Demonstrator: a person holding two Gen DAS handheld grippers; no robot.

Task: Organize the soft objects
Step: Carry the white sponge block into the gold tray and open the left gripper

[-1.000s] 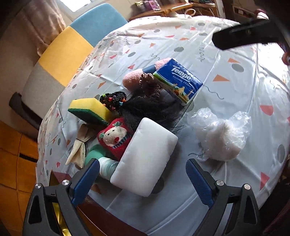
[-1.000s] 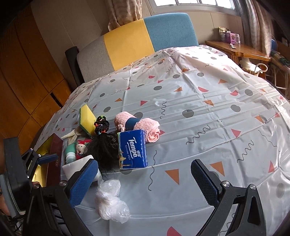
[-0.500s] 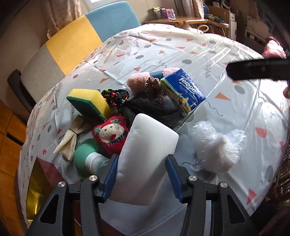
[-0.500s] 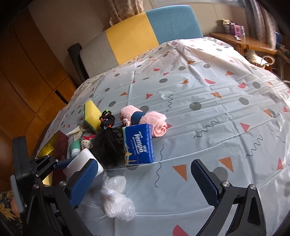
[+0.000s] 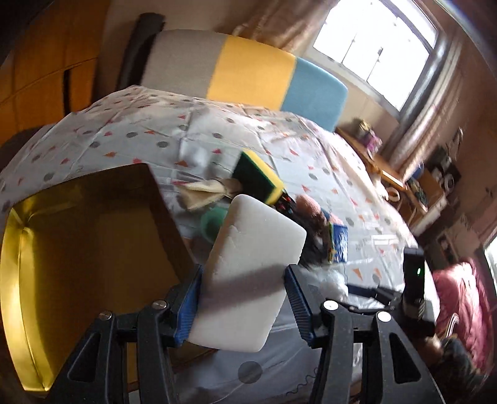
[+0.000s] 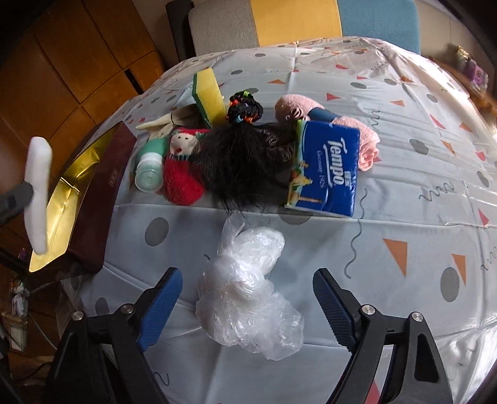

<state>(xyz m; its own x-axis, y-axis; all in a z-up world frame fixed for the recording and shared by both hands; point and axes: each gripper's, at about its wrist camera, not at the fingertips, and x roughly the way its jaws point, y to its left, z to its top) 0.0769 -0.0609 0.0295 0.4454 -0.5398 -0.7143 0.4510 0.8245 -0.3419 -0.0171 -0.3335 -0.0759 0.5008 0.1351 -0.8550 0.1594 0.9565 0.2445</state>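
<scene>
My left gripper point(image 5: 243, 298) is shut on a white foam sponge point(image 5: 251, 264) and holds it in the air beside the gold-lined box point(image 5: 77, 236). In the right wrist view the white sponge point(image 6: 38, 192) hangs above the box point(image 6: 93, 199) at the far left. My right gripper point(image 6: 245, 310) is open, its fingers on either side of a crumpled clear plastic bag point(image 6: 248, 298) on the table. Behind the bag lie a blue Tempo tissue pack point(image 6: 326, 167), a black wig point(image 6: 245, 161), a red doll sock point(image 6: 181, 174) and a pink towel point(image 6: 366, 146).
A yellow-green scouring sponge point(image 6: 208, 93), a green-capped bottle point(image 6: 149, 167), a cloth bow point(image 6: 167, 121) and a beaded hair tie point(image 6: 245, 107) lie in the pile. A grey-yellow-blue chair back point(image 6: 295, 21) stands behind the patterned tablecloth point(image 6: 403, 202).
My left gripper closed on the white sponge, lifted it off the pile and swung it left over the box. My right gripper moved down and forward around the plastic bag.
</scene>
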